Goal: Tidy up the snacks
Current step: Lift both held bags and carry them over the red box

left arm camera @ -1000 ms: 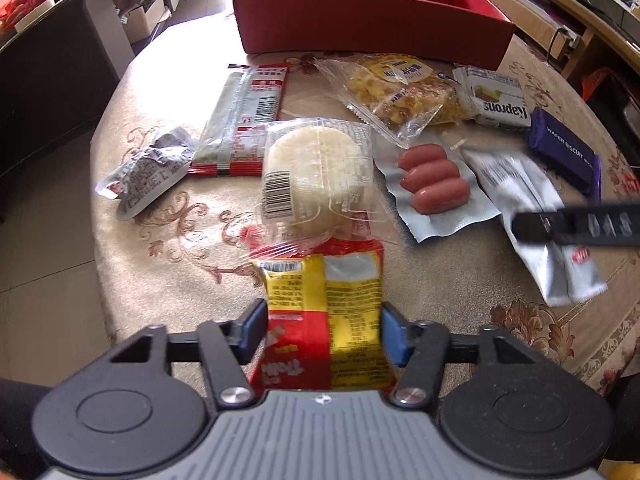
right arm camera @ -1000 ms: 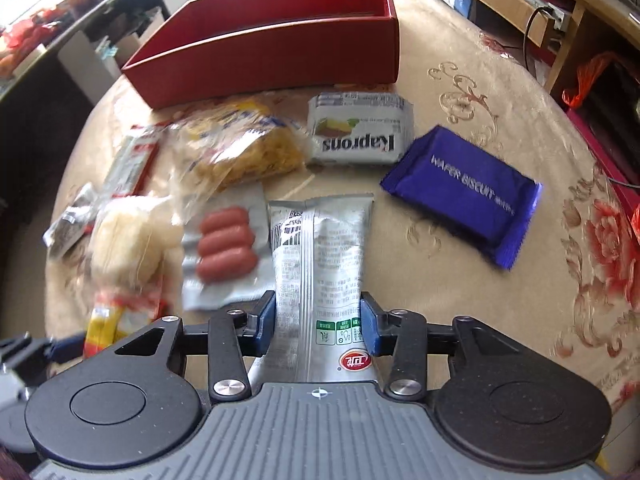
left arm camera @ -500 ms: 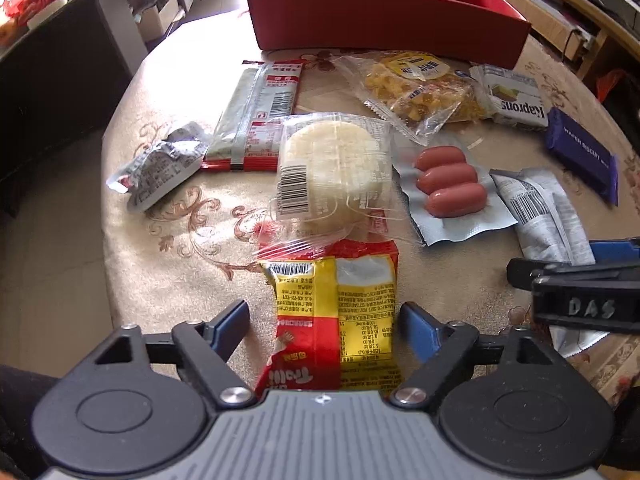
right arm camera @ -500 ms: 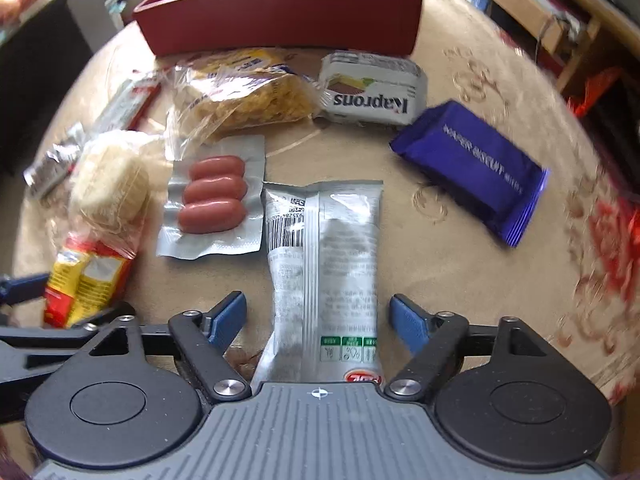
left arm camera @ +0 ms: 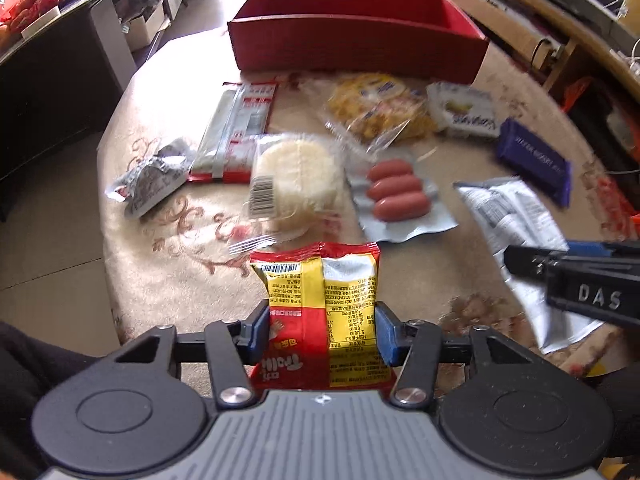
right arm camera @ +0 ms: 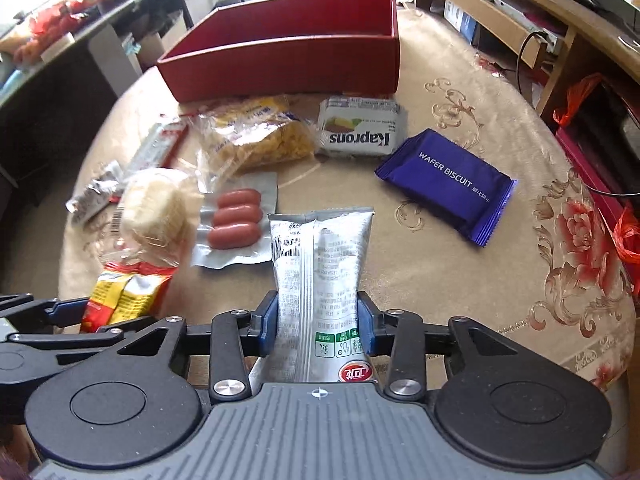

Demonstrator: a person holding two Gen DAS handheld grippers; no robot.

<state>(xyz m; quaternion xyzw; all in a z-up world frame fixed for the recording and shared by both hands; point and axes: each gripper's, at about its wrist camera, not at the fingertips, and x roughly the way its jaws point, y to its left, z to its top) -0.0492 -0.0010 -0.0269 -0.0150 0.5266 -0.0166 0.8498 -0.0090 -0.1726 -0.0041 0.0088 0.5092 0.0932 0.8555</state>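
Left wrist view: the left gripper (left arm camera: 318, 334), jaws having just been closing, is pinching the sides of a yellow-and-red snack packet (left arm camera: 320, 312) at the near edge of the worktop (left arm camera: 180, 264). Right wrist view: the right gripper (right arm camera: 318, 320), jaws likewise just closed in, is clamping a silver snack pouch (right arm camera: 318, 264). Remaining snacks are lying between both grippers and the red box (right arm camera: 288, 60) at the far side.

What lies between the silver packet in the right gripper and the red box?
In the right wrist view, bare tablecloth, then the Kaprons pack before the red box.
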